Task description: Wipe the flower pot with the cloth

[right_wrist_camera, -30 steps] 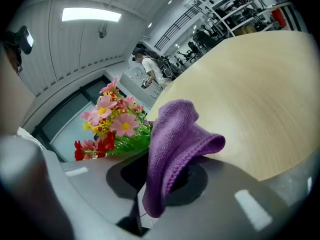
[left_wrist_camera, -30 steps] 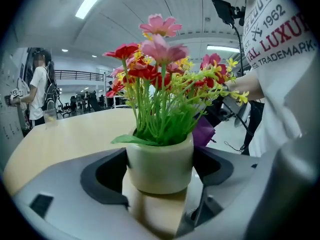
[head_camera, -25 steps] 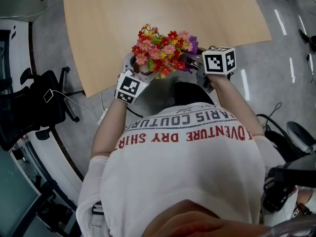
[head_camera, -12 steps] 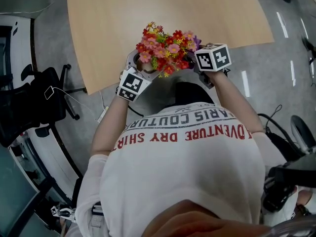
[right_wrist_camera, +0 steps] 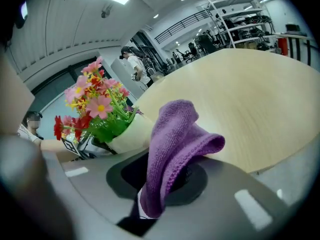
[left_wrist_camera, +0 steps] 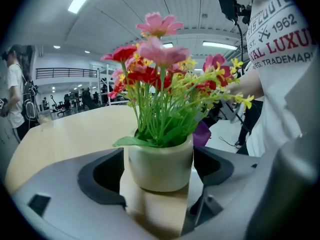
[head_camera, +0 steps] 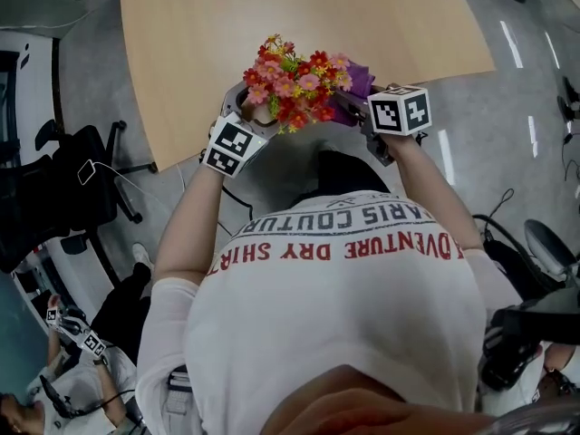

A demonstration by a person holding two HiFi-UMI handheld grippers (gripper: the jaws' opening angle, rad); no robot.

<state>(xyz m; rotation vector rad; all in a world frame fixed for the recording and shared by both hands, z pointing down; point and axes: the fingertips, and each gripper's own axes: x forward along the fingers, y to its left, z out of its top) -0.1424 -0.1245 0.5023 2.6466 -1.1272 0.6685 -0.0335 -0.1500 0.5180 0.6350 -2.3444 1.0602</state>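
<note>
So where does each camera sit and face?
Head view: on the head, facing steeply down at the table; shirt, forearms, left gripper, right gripper show.
Left gripper view: on that gripper, along its fingers gripping the flower pot; shirt at right.
Right gripper view: along its fingers shut on the cloth; left forearm at left.
Shared: all three show the flowers.

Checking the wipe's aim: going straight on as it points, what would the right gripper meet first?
Likely the tabletop, cloth leading; the flower pot sits just left of that line and might be brushed, though depth is unclear.
</note>
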